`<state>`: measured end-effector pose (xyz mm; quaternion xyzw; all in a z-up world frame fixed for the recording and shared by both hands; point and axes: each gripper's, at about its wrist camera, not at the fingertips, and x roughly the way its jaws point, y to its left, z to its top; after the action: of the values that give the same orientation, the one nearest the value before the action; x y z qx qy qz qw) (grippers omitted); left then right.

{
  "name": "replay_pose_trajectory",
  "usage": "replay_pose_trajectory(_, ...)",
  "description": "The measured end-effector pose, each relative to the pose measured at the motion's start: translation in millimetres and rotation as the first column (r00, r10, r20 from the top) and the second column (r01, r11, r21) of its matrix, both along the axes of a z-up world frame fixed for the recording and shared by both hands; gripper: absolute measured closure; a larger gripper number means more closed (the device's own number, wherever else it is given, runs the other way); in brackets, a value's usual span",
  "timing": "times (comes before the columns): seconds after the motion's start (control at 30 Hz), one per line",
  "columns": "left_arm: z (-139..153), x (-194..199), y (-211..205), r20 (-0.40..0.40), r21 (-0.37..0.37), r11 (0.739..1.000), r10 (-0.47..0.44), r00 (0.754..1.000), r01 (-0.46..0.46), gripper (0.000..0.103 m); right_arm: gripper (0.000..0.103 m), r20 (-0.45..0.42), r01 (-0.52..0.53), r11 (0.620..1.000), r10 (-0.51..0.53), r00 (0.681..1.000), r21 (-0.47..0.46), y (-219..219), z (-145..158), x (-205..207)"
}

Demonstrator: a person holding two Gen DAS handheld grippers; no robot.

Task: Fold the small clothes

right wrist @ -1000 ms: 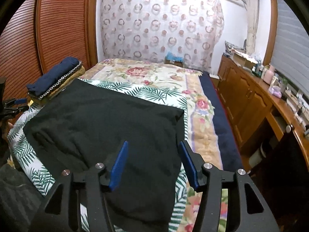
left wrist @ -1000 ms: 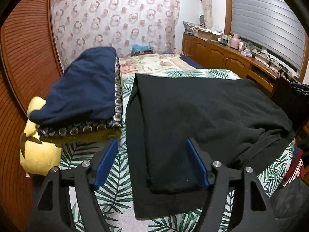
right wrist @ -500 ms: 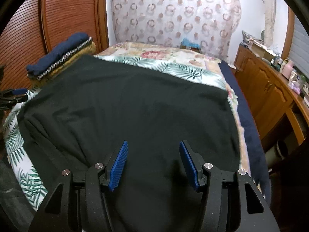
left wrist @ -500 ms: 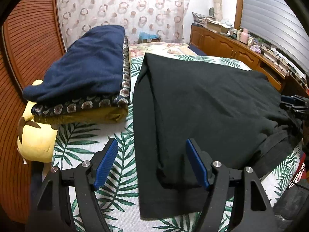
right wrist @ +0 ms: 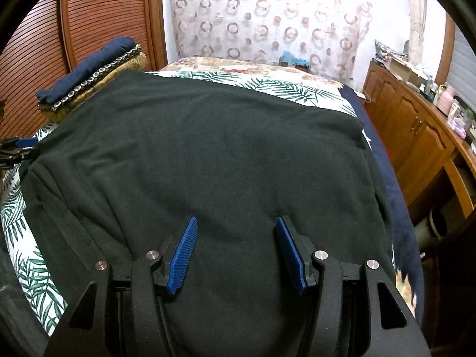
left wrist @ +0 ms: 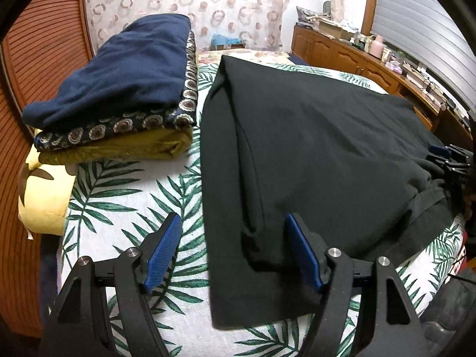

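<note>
Left gripper [left wrist: 230, 248]: jaws spread wide, nothing between the blue pads, poised over the near left corner of the black knit garment [left wrist: 312, 154]. Right gripper [right wrist: 235, 250]: jaws likewise apart and empty, low over the garment's near right part; contact with the cloth cannot be told.

Garment lies spread across the bed with the palm-leaf print cover [left wrist: 119, 196], near hem along the bed's near edge, one side panel already turned in along its left side. Judgement: soft, limp, light, matte knit; no slip expected, but it will sag and drag if lifted at one point only. Best hold: the two near hem corners, pinching both layers at the folded left edge.

Farther, by the bed's left edge: stack of folded clothes, navy on top, ochre beneath [left wrist: 119, 95], just beside the garment, apart. Yellow cushion [left wrist: 44, 196] below the stack.
</note>
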<state>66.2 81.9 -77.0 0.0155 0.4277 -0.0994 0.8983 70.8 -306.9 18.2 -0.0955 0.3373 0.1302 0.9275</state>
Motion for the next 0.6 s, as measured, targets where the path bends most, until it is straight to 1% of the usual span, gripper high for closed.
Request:
replay_pose_trajectory(0.07, -2.1, 0.6, -0.9, -0.009, -0.010, 1.000, -0.009, 1.000, 0.009, 0.030, 0.043, 0.001, -0.002, 1.000, 0.002, 1.000, -0.001, 1.3, -3.0, -3.3)
replay_pose_trajectory(0.17, -1.8, -0.2, -4.5, -0.003, 0.014, 1.000, -0.012, 1.000, 0.012, 0.030, 0.041, 0.000, -0.006, 1.000, 0.006, 1.000, 0.006, 1.0, -3.7, -2.8)
replay_pose_trajectory(0.23, -1.6, 0.0, -5.9, 0.002, 0.007, 1.000, -0.008, 1.000, 0.008, 0.030, 0.040, -0.001, -0.006, 1.000, 0.006, 1.000, 0.010, 4.2, -6.2, -2.1)
replay_pose_trajectory(0.3, -1.8, -0.1, -6.6, 0.011, 0.008, 1.000, -0.004, 1.000, 0.004, 0.033, 0.039, -0.001, -0.010, 1.000, 0.010, 1.000, 0.006, 3.2, -8.3, -4.5)
replay_pose_trajectory(0.33, -1.4, 0.3, -7.7, 0.016, 0.014, 1.000, -0.003, 1.000, 0.003, 0.041, 0.038, -0.001, -0.012, 1.000, 0.012, 1.000, 0.003, 3.4, -8.8, -4.5)
replay_pose_trajectory(0.4, -1.2, 0.6, -8.0, 0.019, 0.017, 1.000, -0.011, 1.000, 0.010, 0.048, 0.037, -0.002, -0.014, 1.000, 0.014, 1.000, 0.003, 4.3, -8.9, -4.8)
replay_pose_trajectory(0.47, 0.0, 0.4, -10.5, 0.019, 0.012, 1.000, -0.024, 1.000, 0.024, 0.059, 0.036, -0.002, -0.014, 1.000, 0.014, 1.000, 0.004, 4.3, -8.7, -4.8)
replay_pose_trajectory(0.5, 0.2, 0.6, -11.7, 0.018, 0.009, 0.999, -0.033, 0.999, 0.032, 0.062, 0.036, -0.002, -0.014, 1.000, 0.014, 1.000, 0.005, 4.4, -8.6, -4.9)
replay_pose_trajectory(0.53, 0.8, 1.7, -13.5, 0.015, -0.001, 0.999, -0.043, 0.999, 0.043, 0.071, 0.036, -0.002, -0.014, 1.000, 0.014, 1.000, 0.006, 4.2, -8.6, -5.0)
replay_pose_trajectory(0.57, 1.3, 3.0, -13.6, 0.012, -0.010, 0.999, -0.050, 0.999, 0.050, 0.084, 0.036, -0.002, -0.014, 1.000, 0.014, 1.000, 0.007, 3.5, -8.6, -4.5)
replay_pose_trajectory(0.6, 2.1, 4.1, -14.3, 0.008, -0.021, 0.998, -0.058, 0.998, 0.058, 0.087, 0.036, -0.002, -0.014, 1.000, 0.014, 1.000, 0.006, 3.6, -8.6, -4.6)
